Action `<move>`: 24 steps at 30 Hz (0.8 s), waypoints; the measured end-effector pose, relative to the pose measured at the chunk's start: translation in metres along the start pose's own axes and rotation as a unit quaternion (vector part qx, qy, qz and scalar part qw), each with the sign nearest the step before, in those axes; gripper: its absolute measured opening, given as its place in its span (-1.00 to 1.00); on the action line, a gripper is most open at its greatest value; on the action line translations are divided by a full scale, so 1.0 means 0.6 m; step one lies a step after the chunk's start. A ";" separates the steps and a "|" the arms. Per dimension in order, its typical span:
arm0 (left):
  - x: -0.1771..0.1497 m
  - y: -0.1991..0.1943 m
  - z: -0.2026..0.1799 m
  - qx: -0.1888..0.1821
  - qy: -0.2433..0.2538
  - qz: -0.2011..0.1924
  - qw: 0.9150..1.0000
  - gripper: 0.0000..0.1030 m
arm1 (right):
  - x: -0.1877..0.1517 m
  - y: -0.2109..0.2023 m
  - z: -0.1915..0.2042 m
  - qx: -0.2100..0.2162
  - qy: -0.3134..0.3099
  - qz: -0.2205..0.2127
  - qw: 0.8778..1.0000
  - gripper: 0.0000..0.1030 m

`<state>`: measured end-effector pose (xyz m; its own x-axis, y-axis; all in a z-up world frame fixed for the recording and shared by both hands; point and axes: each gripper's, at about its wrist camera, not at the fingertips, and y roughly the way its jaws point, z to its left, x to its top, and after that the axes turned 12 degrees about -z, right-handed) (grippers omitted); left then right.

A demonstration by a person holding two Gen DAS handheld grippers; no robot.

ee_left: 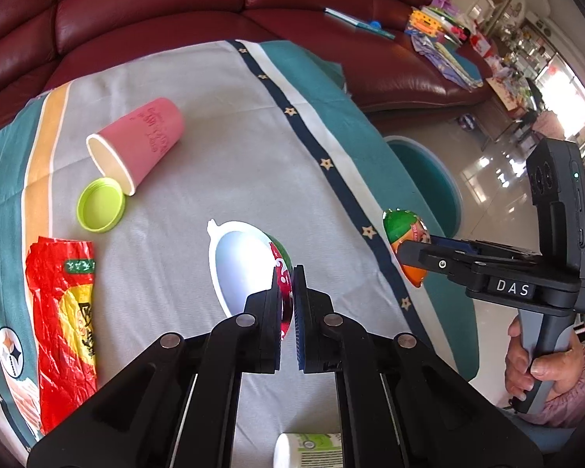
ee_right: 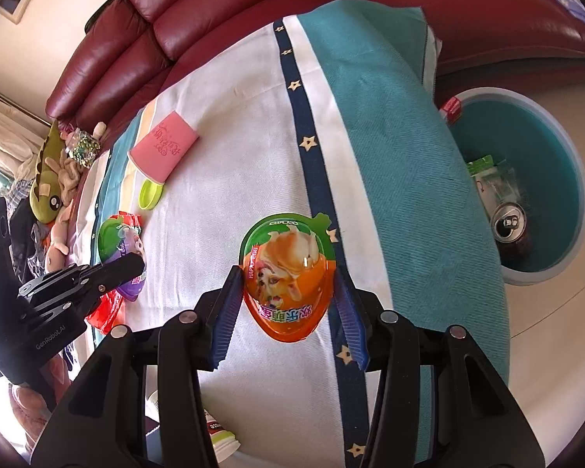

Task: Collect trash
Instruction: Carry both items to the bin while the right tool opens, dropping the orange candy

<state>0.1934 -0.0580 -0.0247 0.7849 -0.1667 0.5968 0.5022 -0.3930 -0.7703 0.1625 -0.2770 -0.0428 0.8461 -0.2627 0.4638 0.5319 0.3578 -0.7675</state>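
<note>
Overhead, an orange-and-green egg-shaped plastic toy shell (ee_right: 288, 284), long axis along the fingers, is clamped in the right claw (ee_right: 288, 292); the left claw (ee_left: 288, 304) pinches a white half-shell's (ee_left: 241, 261) rim above the surface.

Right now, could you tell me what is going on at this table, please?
A person is clearing trash with two handheld grippers. The right gripper holds an orange egg-shaped package; the left gripper is shut on the rim of a similar half shell. A teal bin beside the table already holds a can. A pink cup, green lid and red wrapper lie on the cloth.
</note>
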 end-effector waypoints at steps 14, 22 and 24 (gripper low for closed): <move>0.041 0.053 -0.156 -0.035 0.066 0.015 0.997 -0.88 | 0.038 -0.095 -0.158 -0.020 0.071 -0.063 0.995 -0.12; 0.063 0.100 -0.246 -0.067 0.094 0.030 0.993 -0.88 | 0.065 -0.137 -0.251 -0.046 0.097 -0.091 0.990 -0.12; 0.067 0.115 -0.267 -0.074 0.100 0.036 0.992 -0.89 | 0.071 -0.143 -0.278 -0.055 0.107 -0.094 0.988 -0.12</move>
<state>0.2014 -0.2366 -0.0178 0.7219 -0.3693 0.5853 0.3770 -0.4993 -0.7801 0.1469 -0.4686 -0.0311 0.7002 -0.5022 0.5075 0.6613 0.1880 -0.7262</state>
